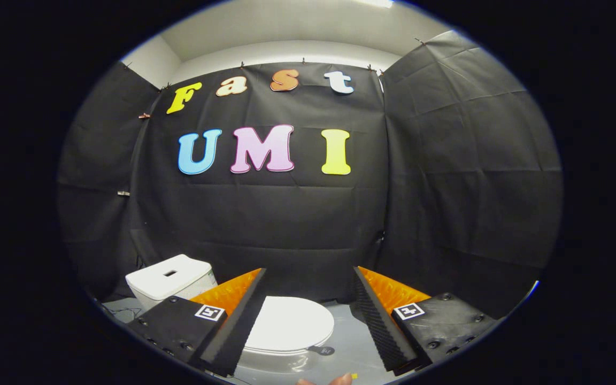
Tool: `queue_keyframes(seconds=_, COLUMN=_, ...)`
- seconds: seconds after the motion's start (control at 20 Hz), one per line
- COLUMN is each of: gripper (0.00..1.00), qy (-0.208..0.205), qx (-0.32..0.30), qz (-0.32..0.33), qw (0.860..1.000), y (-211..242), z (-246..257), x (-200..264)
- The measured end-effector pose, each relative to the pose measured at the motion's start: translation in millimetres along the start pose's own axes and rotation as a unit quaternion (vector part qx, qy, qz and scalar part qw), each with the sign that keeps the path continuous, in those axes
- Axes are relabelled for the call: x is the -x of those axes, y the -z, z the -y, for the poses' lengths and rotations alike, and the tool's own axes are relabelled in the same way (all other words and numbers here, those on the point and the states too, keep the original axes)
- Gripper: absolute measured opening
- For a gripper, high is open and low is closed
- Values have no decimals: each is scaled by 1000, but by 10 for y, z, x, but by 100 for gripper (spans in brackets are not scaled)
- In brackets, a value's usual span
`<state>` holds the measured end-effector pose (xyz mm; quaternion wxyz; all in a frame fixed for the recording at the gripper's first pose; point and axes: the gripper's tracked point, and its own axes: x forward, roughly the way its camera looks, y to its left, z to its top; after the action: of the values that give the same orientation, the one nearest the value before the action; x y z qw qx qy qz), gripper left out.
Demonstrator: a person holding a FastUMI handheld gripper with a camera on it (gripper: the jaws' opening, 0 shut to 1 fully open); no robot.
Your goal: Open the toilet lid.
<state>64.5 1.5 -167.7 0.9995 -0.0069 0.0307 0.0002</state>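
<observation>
My gripper point(309, 321): jaws spread wide, nothing between the pads, nothing touched by either one.
My fingers point(236, 326): black ridged pads on orange backing, each with a small square marker tag on its black mount; they reach forward and down toward the floor.
Toilet lid point(292, 323): white, oval, lying flat and closed on the seat. I see it in the gap between my two fingers, closer to the left one, whose pad covers the lid's left edge. It sits below and ahead of me, apart from both pads.
Tank point(171, 280): white box with a dark slot in its top, standing behind my left finger and to the left of the lid, against the black cloth wall point(286, 224).
Floor point(351, 342): pale grey and glossy, showing a faint reflection of the lid's front rim.
Dark tag point(323, 351): small round dark piece at the lid's front right edge; I cannot tell what it is.
Fingertips point(340, 380): a person's, just showing below, between my fingers.
</observation>
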Motion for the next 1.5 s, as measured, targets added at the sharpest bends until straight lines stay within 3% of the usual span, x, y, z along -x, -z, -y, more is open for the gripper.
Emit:
queue_keyframes(seconds=0.6, gripper=99, qy=-5, qx=-94, qz=-124, qw=988, y=1224, z=60, x=-290)
queue_keyframes(seconds=0.95, gripper=99, qy=-20, qx=-156, qz=-180, qw=971, y=1770, z=254, x=-394)
queue_keyframes(seconds=1.25, gripper=99, qy=-9, qx=-190, qz=-211, qw=959, y=2054, z=546, x=-543)
queue_keyframes(seconds=1.5, gripper=99, qy=-8, qx=-225, qz=-251, qw=941, y=2407, z=675, x=-702)
